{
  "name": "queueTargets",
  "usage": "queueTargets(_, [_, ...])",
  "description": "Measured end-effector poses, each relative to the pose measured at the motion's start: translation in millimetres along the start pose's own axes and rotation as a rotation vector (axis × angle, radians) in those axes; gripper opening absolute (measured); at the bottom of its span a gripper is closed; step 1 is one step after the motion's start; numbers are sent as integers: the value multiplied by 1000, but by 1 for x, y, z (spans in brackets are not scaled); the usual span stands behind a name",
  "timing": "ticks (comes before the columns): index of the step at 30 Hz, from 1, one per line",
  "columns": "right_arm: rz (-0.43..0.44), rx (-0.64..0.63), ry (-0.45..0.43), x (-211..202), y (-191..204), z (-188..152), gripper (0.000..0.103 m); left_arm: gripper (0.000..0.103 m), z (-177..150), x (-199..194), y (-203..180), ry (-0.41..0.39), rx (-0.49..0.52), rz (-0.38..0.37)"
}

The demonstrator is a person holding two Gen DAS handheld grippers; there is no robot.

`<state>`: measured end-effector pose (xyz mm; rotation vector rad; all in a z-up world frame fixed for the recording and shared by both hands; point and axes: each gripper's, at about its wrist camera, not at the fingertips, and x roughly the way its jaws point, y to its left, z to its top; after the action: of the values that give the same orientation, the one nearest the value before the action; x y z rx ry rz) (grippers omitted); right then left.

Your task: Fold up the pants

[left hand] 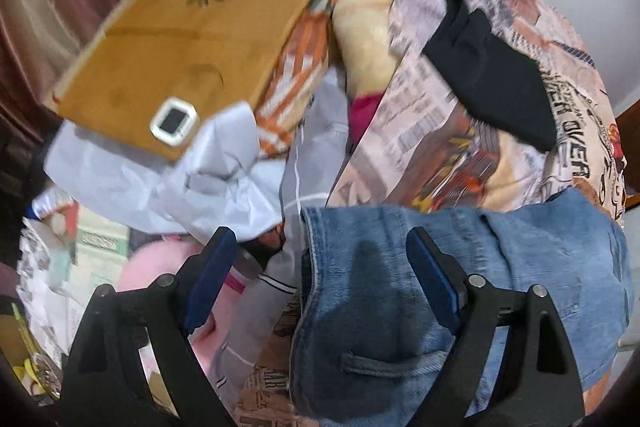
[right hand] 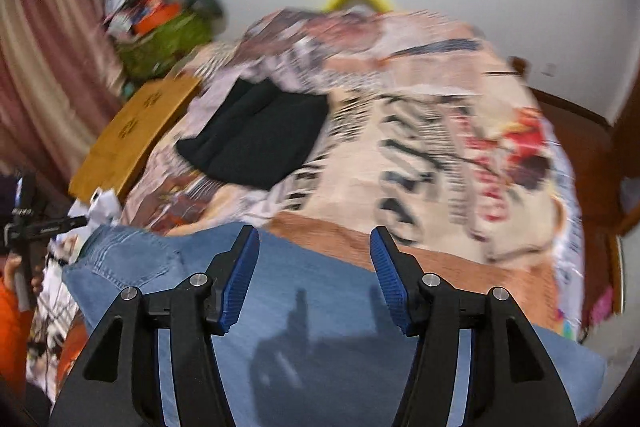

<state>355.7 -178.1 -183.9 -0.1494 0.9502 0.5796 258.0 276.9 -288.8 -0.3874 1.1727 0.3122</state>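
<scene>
Blue jeans [left hand: 380,307] lie spread on a bed with a printed cover [left hand: 440,147]. My left gripper [left hand: 320,239] hangs open above their left edge near a hem, with one finger over the denim and the other over the clutter beside it. In the right wrist view the jeans [right hand: 344,279] fill the lower middle, with a back pocket at the left. My right gripper [right hand: 314,233] is open above them, its blue pads apart with nothing between, and its shadow falls on the denim. The view is blurred.
A black garment [left hand: 492,75] [right hand: 256,135] lies further up the bed cover [right hand: 440,155]. A brown board [left hand: 180,43] [right hand: 136,131] and crumpled white paper [left hand: 160,179] sit at the left. A green bag [right hand: 168,43] stands by the curtain. An orange sleeve [right hand: 8,311] shows at far left.
</scene>
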Motion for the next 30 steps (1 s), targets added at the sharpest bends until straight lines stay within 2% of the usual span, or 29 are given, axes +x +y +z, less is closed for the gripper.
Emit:
queueTargets(4, [64, -73, 123, 56, 31, 15, 54, 87, -6, 27, 5, 78, -24, -68])
queueTargets(9, [125, -108, 252, 114, 50, 19, 54, 78, -16, 42, -2, 119, -7, -159])
queueTargets(10, [137, -111, 278, 124, 52, 19, 54, 73, -19, 42, -5, 127, -3, -182])
queueTargets(12, [152, -110, 329, 144, 56, 17, 54, 67, -23, 41, -10, 122, 16, -181])
queueTargets(14, [169, -108, 388, 161, 57, 12, 54, 50, -27, 38, -15, 114, 31, -199])
queueTargets(16, [192, -118, 416, 167, 60, 7, 53, 46, -31, 34, -19, 105, 31, -207])
queueTargets(17, [186, -140, 419, 168, 63, 4, 52, 41, -33, 32, -21, 98, 35, -207])
queueTargets(20, [165, -179, 401, 162, 66, -2, 37, 31, -38, 26, -25, 82, 35, -207])
queueTargets(22, [134, -196, 388, 158, 67, -3, 12, 24, -39, 21, -31, 56, 57, -173])
queueTargets(25, [90, -232, 301, 143, 70, -3, 4, 17, -40, 9, -43, -5, 121, -93])
queueTargets(28, [27, -320, 184, 124, 87, -2, 2, 13, -38, -6, -51, -77, 169, -16])
queueTargets(30, [6, -332, 120, 112, 90, 5, 2, 13, -34, -19, -52, -136, 187, 19])
